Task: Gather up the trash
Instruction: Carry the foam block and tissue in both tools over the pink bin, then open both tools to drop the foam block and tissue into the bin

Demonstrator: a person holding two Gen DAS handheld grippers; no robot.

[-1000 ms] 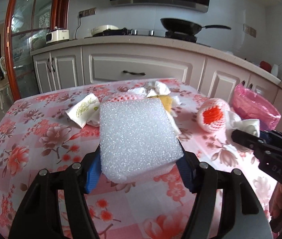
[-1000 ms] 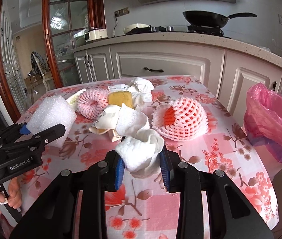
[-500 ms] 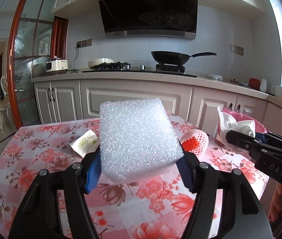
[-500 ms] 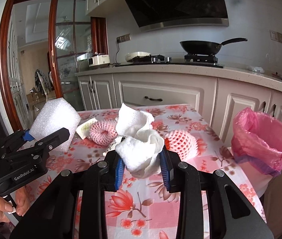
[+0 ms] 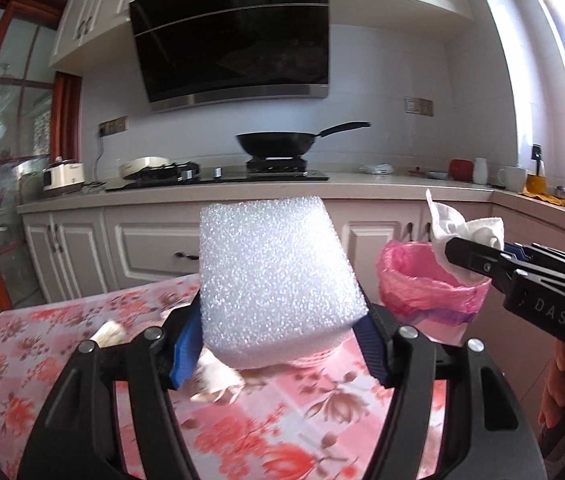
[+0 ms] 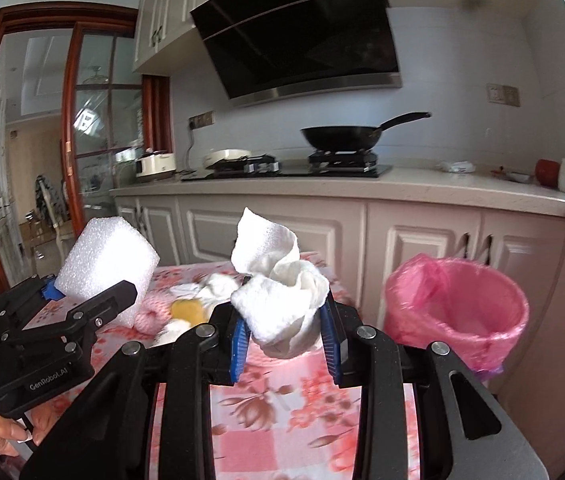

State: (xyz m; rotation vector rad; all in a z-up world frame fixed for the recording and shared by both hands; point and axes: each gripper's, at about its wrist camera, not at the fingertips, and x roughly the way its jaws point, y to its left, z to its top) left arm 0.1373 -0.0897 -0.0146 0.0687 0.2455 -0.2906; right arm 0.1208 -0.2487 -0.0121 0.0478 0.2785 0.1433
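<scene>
Over on the left, the left gripper (image 5: 278, 344) is up in the air above the table (image 5: 42, 344), its blue pads pinching a big white foam block (image 5: 274, 280) from both sides. The block fills the gap between the fingers and sticks well out past the tips. From the right wrist view that same foam block (image 6: 108, 268) hangs over the table's left edge, with open air around it on every side.

Below and between the two tools, trash sits on the flowered cloth toward the far edge of the table: a yellow sponge (image 6: 188, 310), a pink net sleeve (image 6: 150, 314) and crumpled white paper (image 6: 210, 290), all bunched close together.

Moving right, the right gripper (image 6: 284, 338) is squeezed on a wad of white paper towel (image 6: 282, 300), which bulges up above the pads. It rides clear of the tabletop, near the table's right edge.

Further right, just off that edge, stands the bin with the pink bag (image 6: 458, 312), mouth wide open. In the left wrist view the towel (image 5: 462, 232) sits right at the bin's (image 5: 422, 280) rim line, with the cabinet fronts (image 6: 422, 240) close behind.
</scene>
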